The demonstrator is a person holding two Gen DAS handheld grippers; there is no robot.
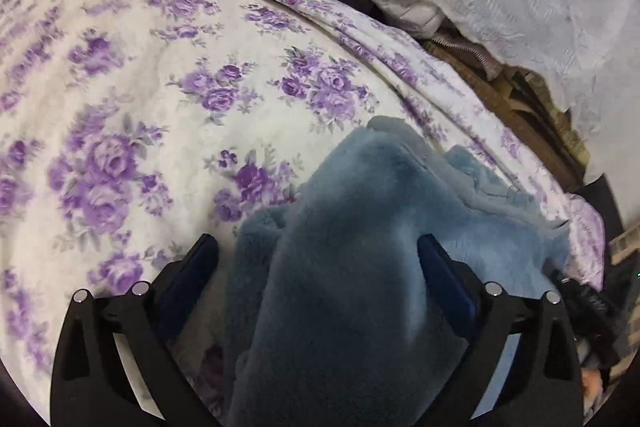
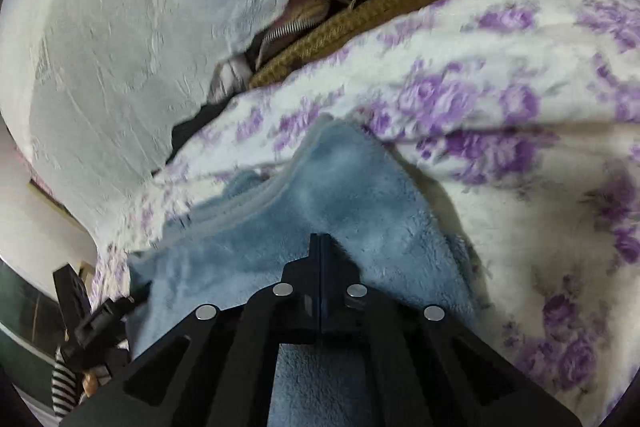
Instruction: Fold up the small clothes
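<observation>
Garment (image 1: 360, 227) lies bunched, unfolded, on bedspread (image 1: 120, 87); left gripper (image 1: 318, 247) gapes around it, right gripper (image 2: 322, 247) pinches its edge.

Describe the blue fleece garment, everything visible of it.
The blue fleece garment is soft, plush, dusty blue, with a stitched hem edge at its far end. It lies bunched and partly folded on the purple floral blanket. A fold rises between the open left gripper; the right gripper is shut on it.
</observation>
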